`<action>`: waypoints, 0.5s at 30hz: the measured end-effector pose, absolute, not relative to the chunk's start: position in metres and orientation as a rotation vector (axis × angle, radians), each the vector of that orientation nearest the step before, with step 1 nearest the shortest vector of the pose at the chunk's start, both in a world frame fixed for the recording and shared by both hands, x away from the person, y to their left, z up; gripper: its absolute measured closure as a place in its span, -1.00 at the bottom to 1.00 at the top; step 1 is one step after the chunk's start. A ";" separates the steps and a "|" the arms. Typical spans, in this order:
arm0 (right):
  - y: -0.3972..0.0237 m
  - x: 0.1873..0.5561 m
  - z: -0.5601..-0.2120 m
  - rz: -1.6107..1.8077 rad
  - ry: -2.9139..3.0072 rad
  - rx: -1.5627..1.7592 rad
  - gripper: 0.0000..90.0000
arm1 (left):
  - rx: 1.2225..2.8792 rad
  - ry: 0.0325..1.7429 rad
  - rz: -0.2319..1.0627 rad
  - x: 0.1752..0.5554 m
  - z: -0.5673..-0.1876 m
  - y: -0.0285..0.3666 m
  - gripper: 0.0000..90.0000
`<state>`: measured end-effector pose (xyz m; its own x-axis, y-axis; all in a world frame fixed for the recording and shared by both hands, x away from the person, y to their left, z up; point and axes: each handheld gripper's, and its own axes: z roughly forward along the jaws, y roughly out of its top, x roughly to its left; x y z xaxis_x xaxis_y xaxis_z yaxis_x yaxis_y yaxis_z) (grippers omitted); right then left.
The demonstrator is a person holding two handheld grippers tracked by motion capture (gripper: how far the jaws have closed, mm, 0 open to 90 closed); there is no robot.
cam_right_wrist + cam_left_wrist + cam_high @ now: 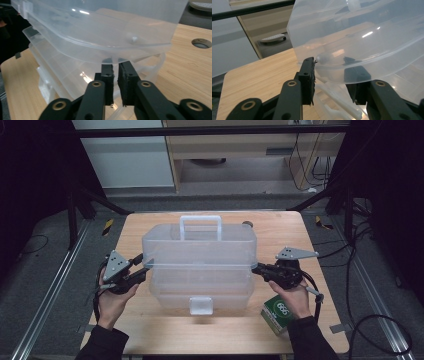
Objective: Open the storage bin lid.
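A translucent plastic storage box (200, 265) with a white carry handle (200, 226) stands mid-table. Its lid (362, 37) is lifted a little off the lower trays. My left gripper (145, 266) is at the box's left end. In the left gripper view its jaws (329, 62) stand apart, with the lid's rounded end between and above them. One pad (309, 75) touches the rim and the other shows through the plastic. My right gripper (256, 268) is at the box's right end. Its jaws (115, 65) have a narrow gap, nothing in it, tips just under the lid's rim (117, 56).
A green carton (277, 312) lies by the right hand near the table's front edge. A round cable hole (247, 224) sits behind the box. The box's front latch (201, 305) faces the person. Bare wood (262, 75) lies to the left of the box.
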<state>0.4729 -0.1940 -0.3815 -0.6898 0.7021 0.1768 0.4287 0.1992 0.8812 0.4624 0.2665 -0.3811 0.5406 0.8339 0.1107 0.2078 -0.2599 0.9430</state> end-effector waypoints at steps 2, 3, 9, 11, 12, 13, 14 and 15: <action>-0.193 0.474 -0.383 1.398 2.220 1.088 0.54 | 1.765 0.871 0.772 0.462 -0.381 0.266 0.34; -0.193 0.474 -0.383 1.398 2.220 1.088 0.54 | 1.765 0.871 0.772 0.462 -0.381 0.266 0.34; -0.188 0.479 -0.391 1.201 2.269 1.153 0.39 | 1.764 0.877 0.769 0.462 -0.380 0.266 0.34; -0.187 0.481 -0.394 1.174 2.282 1.165 0.39 | 1.764 0.878 0.770 0.462 -0.380 0.266 0.34; -0.187 0.481 -0.396 1.188 2.277 1.171 0.39 | 1.763 0.881 0.769 0.462 -0.380 0.266 0.34; -0.187 0.481 -0.396 1.188 2.277 1.171 0.39 | 1.763 0.881 0.769 0.462 -0.380 0.266 0.34; -0.188 0.483 -0.401 1.202 2.287 1.206 0.41 | 1.768 0.881 0.778 0.463 -0.378 0.265 0.34; -0.188 0.484 -0.403 1.198 2.295 1.221 0.42 | 1.772 0.878 0.783 0.463 -0.377 0.264 0.34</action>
<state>0.4845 -0.1878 -0.4029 -0.6040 0.7864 0.1291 0.5556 0.2993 0.7757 0.4626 0.2645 -0.3768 0.5327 0.8380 0.1180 0.2125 -0.2674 0.9398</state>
